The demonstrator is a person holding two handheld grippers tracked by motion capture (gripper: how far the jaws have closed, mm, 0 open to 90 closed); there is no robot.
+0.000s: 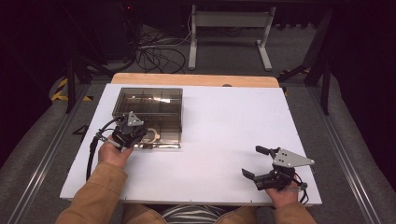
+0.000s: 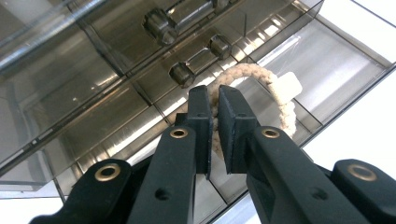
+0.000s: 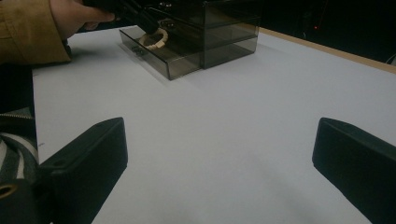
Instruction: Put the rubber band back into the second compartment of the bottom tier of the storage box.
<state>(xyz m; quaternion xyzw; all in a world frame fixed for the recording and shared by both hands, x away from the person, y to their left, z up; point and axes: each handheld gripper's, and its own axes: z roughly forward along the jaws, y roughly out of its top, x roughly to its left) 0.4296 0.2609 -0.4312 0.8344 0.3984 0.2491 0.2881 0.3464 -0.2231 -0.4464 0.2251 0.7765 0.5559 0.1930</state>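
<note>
Left tongs (image 2: pixel 215 100) clamped on a rope ring (image 2: pixel 275 86) inside the open drawer (image 3: pixel 161 60) of a smoky plastic box (image 1: pixel 148 106), left of centre in the high view; right tongs (image 1: pixel 256 162) spread wide above the white surface (image 1: pixel 224 126), lower right.

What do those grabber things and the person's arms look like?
Each hand-held gripper is black, with two chunky jaws with brass-coloured rivets: the left hand-held gripper and the right hand-held gripper. Each carries a grey three-cornered plate and trails a black cable. The sleeves are tan.
</note>
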